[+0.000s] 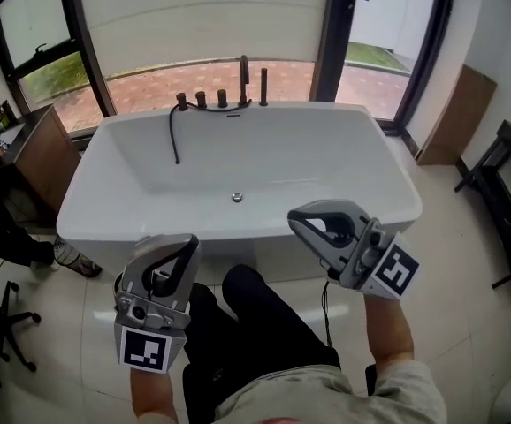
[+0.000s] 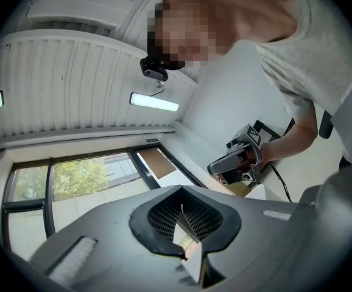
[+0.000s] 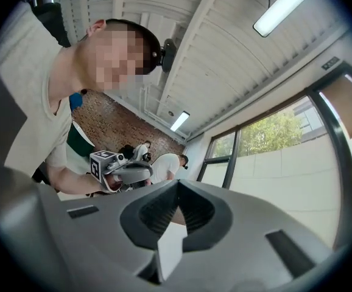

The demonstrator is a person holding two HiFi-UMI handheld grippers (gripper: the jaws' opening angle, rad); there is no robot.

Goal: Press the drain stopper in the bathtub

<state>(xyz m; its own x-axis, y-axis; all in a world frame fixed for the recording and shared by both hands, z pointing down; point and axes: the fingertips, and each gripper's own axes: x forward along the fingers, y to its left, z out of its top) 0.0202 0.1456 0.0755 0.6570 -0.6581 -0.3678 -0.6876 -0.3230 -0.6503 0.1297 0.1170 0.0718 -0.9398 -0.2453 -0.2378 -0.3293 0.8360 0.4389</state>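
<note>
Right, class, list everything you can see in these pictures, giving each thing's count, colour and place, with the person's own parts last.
bathtub: one, white, centre, below the windows
drain stopper: one, silver, on the tub's floor
tap fittings: one set, dark, on the tub's far rim
hose: one, black, hanging into the tub
window frames: several, black, behind the tub
cabinet: one, brown, left of the tub
rack: one, black, right edge
bystander: one, dark clothes, left edge
legs: two, dark trousers, bottom centre
left tool: one, grey, shut, empty, lower left
right tool: one, grey, shut, empty, lower right
</note>
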